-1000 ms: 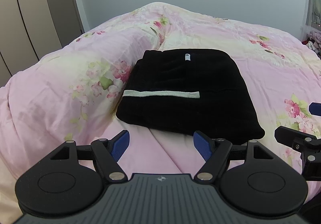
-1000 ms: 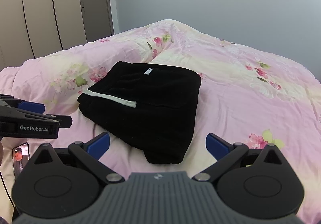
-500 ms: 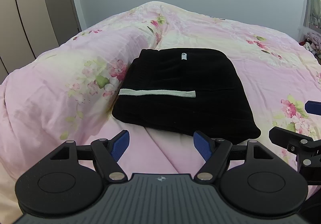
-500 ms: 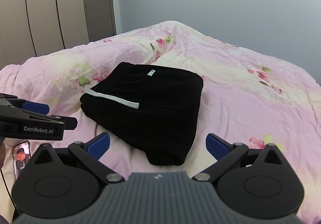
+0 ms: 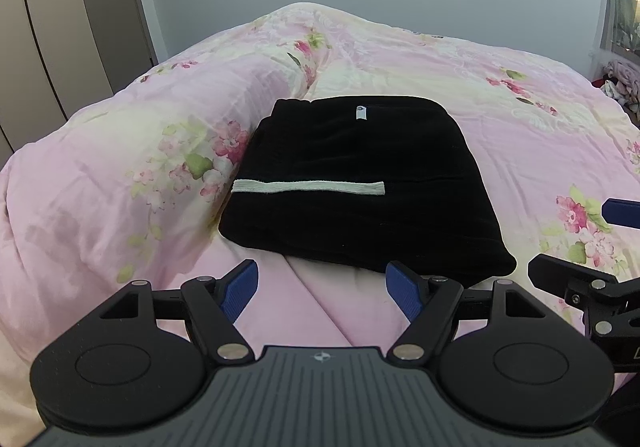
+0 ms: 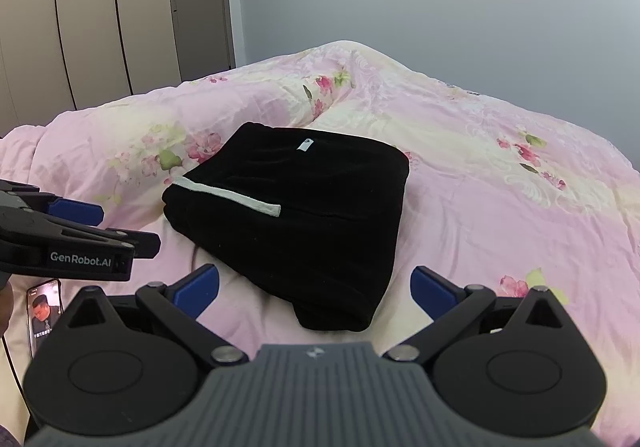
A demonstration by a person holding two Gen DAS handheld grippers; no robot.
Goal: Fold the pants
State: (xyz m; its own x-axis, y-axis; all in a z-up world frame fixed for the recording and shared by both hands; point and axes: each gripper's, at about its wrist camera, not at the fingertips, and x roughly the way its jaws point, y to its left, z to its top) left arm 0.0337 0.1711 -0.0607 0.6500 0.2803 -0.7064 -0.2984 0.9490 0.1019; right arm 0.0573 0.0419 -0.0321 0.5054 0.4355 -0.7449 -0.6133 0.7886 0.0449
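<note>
On the pink floral duvet (image 5: 460,59), folded black pants (image 5: 360,183) — both grippers' fingers (image 5: 240,289) wide, empty, wardrobe (image 6: 100,15) behind.

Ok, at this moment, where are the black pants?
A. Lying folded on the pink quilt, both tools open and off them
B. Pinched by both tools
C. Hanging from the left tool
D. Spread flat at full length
A: the pants lie as a compact folded stack on the quilt, with the left tool and right tool open and clear of them.
</note>
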